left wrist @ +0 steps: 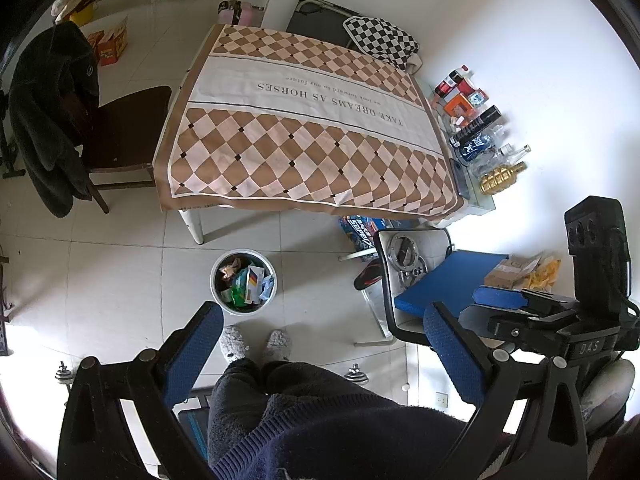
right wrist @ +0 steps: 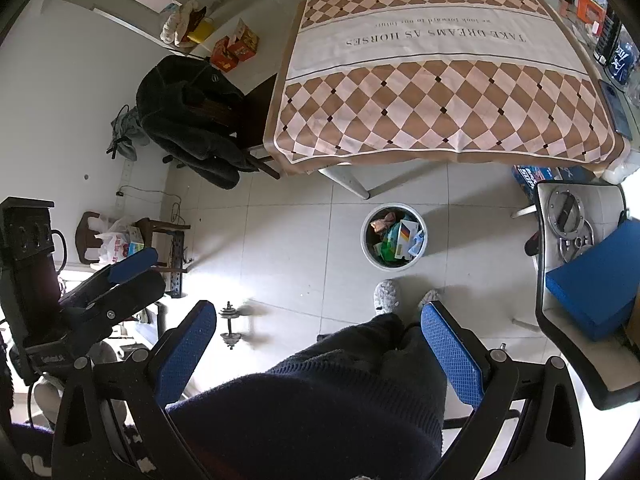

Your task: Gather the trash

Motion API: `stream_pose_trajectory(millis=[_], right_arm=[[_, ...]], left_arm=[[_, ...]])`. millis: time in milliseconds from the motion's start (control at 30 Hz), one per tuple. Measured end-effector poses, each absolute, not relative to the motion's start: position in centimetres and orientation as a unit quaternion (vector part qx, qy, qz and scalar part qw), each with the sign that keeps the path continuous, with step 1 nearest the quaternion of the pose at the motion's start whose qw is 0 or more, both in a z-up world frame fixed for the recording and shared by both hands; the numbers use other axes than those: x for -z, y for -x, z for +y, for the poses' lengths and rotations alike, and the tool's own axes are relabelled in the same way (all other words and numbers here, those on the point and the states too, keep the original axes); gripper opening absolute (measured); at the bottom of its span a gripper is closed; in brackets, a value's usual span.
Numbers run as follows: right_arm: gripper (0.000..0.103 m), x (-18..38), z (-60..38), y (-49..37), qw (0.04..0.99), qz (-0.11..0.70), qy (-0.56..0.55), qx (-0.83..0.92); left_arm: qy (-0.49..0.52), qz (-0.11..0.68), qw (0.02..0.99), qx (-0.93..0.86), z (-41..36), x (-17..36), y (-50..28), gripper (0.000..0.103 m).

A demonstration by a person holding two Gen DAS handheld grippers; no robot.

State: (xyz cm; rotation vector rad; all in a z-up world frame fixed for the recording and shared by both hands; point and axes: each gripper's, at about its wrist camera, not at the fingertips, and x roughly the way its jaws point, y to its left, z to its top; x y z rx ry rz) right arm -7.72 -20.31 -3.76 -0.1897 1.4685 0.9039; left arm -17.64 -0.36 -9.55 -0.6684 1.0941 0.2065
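Both grippers held high over the floor, jaws spread wide, nothing between the pads: left gripper [left wrist: 324, 344] and right gripper [right wrist: 320, 340] each frame the person's dark trousers and grey slippers [left wrist: 256, 344]. Right gripper also shows in the left view at the right edge [left wrist: 500, 300], and left gripper in the right view at the left edge [right wrist: 134, 270]; from those side angles I can't tell the gap. Bin [left wrist: 244, 281], [right wrist: 394, 237] is white, round, standing on the tile floor [left wrist: 120, 272] just ahead of the slippers, near the table leg [left wrist: 192, 224]. Bin holds mixed trash [left wrist: 246, 278]: crumpled wrappers, a green packet, a white carton with a striped label, some light blue plastic; contents sit below the rim. Table [right wrist: 440, 164] is covered by a brown and cream diamond cloth [left wrist: 304, 136] with a white band of text; cloth top is bare apart from a dark phone [right wrist: 616, 108] near its right edge. Bottles and boxes [left wrist: 476, 128] line the wall past that edge, including a gold grenade-shaped bottle [left wrist: 500, 178]. Dark coat [left wrist: 52, 120] hangs on a wooden chair [left wrist: 132, 128] left of the table. White chair [right wrist: 568, 280] to the right carries metal rings [right wrist: 568, 220] and a blue pad [right wrist: 596, 280]. Small dumbbell [right wrist: 231, 326] lies on the floor between the right gripper's left finger and the slippers. White plastic bag [right wrist: 114, 246] sits on a stool by the left wall.
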Motion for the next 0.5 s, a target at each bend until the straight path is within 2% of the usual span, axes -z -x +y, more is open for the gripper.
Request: stream_pose_trajectory(millis=[500], right_arm=[[0.103, 3.53, -19.93, 7.89, 0.649, 0.645, 0.084, -0.394]], left_arm=[[0.31, 0.511, 0.796, -0.096, -0.18, 9.42, 17.62, 0.103]])
